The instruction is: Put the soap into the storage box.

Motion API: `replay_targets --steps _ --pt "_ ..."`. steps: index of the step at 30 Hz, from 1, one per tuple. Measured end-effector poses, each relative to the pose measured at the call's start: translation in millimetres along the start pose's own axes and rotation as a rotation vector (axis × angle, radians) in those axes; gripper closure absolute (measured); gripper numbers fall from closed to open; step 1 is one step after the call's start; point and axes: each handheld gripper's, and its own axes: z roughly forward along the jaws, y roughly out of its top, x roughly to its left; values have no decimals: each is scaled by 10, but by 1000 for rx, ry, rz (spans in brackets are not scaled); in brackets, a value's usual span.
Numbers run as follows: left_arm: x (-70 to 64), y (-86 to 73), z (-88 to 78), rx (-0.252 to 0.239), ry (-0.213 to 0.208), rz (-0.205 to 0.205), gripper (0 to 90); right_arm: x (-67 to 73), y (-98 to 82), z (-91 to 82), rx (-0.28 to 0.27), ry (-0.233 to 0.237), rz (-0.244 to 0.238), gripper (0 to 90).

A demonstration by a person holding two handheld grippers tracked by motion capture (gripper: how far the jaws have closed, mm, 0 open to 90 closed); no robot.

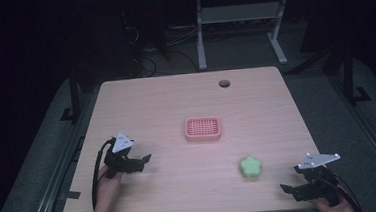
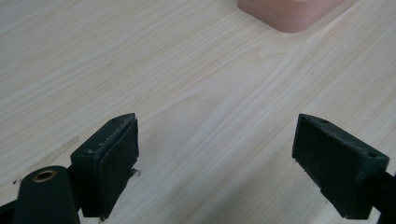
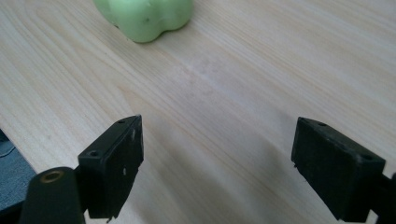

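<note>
1. A light wooden desk point(image 1: 175, 102) with rounded corners carries everything; its grain runs in pale streaks.
2. A round dark cable hole point(image 1: 224, 83) sits near the far edge, a little right of the middle.
3. A pink tray point(image 1: 203, 128) with a gridded inside lies flat around the middle of the desk, well apart from every edge.
4. A green flower-shaped block point(image 1: 250, 167) lies nearer the near edge, right of the middle, well apart from the tray.
</note>
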Motion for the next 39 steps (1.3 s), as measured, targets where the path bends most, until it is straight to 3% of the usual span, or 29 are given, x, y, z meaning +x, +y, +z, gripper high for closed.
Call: replay_targets --steps 5,10,39 --pt "-3 3 -3 -2 3 9 144 27 66 -4 2 -6 -10 162" --pt "-1 1 -5 -3 3 1 144 23 181 8 27 23 -3 162" --pt "16 2 -24 -21 2 -3 144 253 755 110 144 50 -161 144"
